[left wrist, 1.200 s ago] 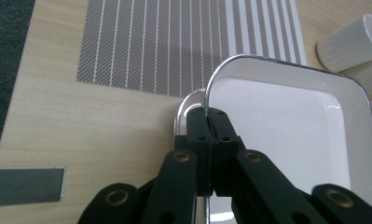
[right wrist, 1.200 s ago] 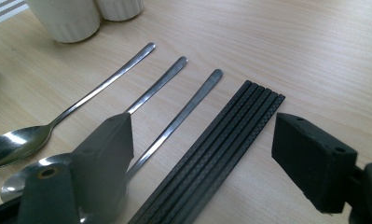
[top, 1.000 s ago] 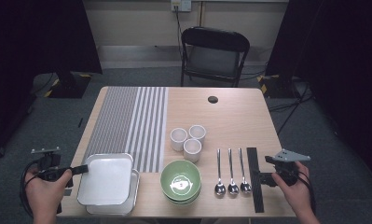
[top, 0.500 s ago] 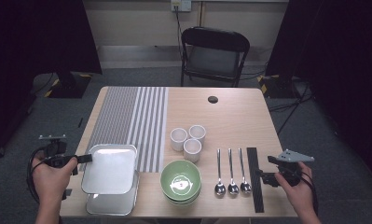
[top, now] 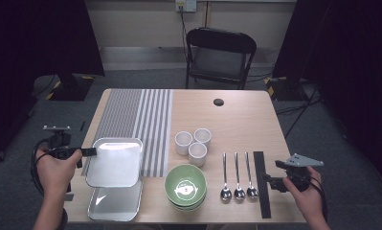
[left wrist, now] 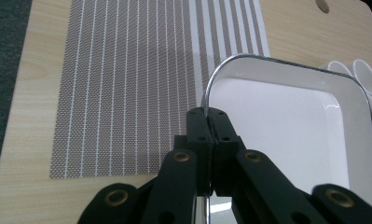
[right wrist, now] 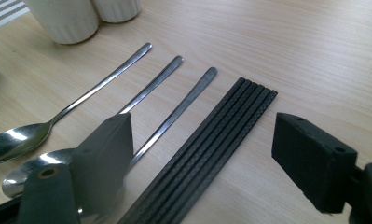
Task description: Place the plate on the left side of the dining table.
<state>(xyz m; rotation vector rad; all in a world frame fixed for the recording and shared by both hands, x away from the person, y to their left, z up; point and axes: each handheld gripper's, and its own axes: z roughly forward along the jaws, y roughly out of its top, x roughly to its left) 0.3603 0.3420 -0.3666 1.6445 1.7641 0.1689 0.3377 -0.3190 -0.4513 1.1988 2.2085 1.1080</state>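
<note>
The white, rounded-rectangular enamel tray with a shiny metal rim (left wrist: 286,135) juts forward from the left gripper (left wrist: 210,122), whose jaws are clamped tight on its near rim. It hangs over a second, similar tray (top: 114,203), partly hidden beneath it on the pale wooden surface (top: 236,115). The right gripper (right wrist: 204,149) stands wide apart, holding nothing, above the black carbon-weave chopsticks (right wrist: 207,154); its frame cuts off their near ends.

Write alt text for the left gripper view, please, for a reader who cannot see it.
The left gripper has its black fingers shut on the metal rim of a white tray, which is lifted over a grey striped placemat on the wooden table.
</note>
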